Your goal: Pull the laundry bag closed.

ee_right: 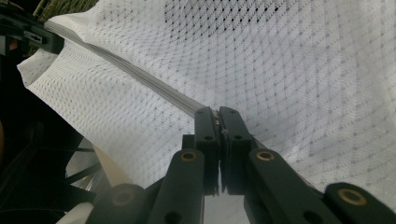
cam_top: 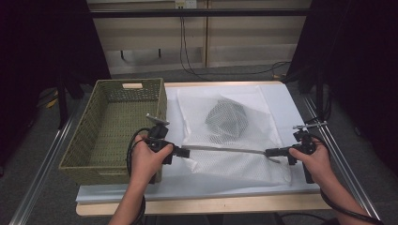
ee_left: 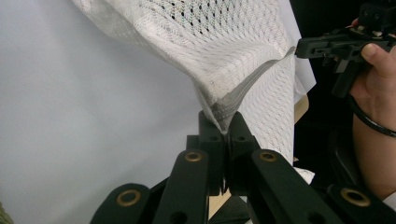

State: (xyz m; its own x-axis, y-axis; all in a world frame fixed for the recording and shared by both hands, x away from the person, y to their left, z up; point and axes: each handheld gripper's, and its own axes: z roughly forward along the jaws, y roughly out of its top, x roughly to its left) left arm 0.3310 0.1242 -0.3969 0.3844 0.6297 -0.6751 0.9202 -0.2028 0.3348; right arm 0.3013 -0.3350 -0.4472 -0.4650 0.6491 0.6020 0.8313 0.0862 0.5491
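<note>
A white mesh laundry bag [cam_top: 234, 164] lies on the white-covered table [cam_top: 284, 101], with a dark grey bundle [cam_top: 227, 117] inside its far part. The bag's zipper edge [cam_top: 225, 150] is pulled taut between both grippers. My left gripper [cam_top: 184, 152] is shut on the zipper's left end, and its own view shows the jaws [ee_left: 223, 125] pinching the grey zipper tape [ee_left: 243, 88]. My right gripper [cam_top: 270, 152] is shut on the right end; in its own view the jaws [ee_right: 218, 114] clamp the zipper line [ee_right: 140, 74]. The mesh [ee_right: 280, 60] hangs lifted off the cloth near the front.
A green woven basket [cam_top: 94, 171] stands at the table's left, right beside my left hand. The table's front edge [cam_top: 202, 205] runs just below both hands. Metal rails [cam_top: 42, 168] flank the table, and cables [cam_top: 187, 65] trail on the floor behind.
</note>
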